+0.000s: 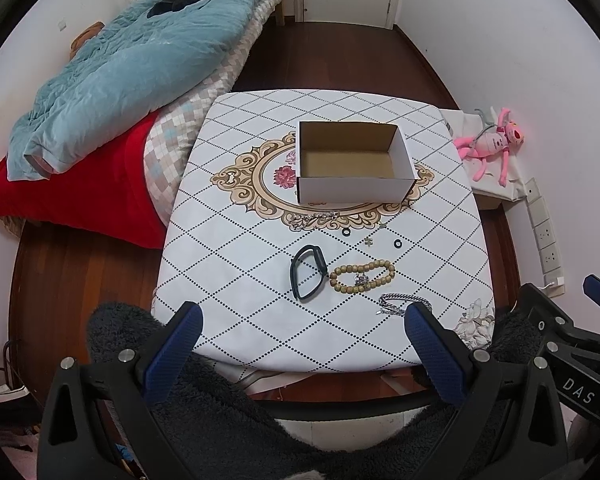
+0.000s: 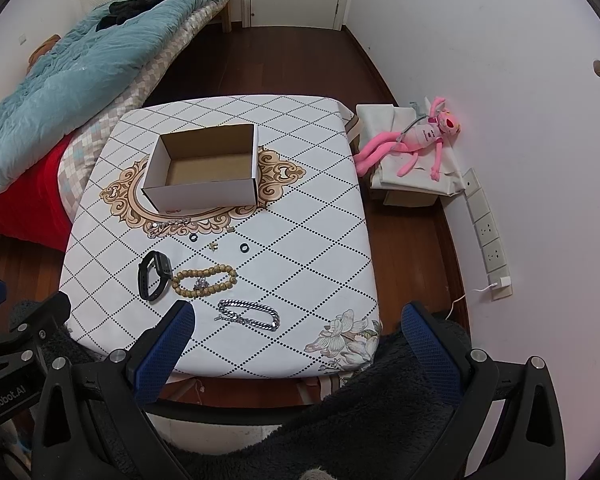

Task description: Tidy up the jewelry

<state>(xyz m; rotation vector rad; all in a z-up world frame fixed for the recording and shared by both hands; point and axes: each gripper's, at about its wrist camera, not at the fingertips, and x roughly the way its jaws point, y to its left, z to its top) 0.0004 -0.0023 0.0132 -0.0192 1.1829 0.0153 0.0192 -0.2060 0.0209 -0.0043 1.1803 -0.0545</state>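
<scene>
Black and looped, the watch lies farthest left on the tabletop, touching the wooden bead bracelet beside it. Nearer the front edge, further right, rests the silver chain bracelet. Two small black rings sit behind the beads, before the open cardboard box. Left gripper and right gripper both hover at the near edge, jaws spread wide, holding nothing.
</scene>
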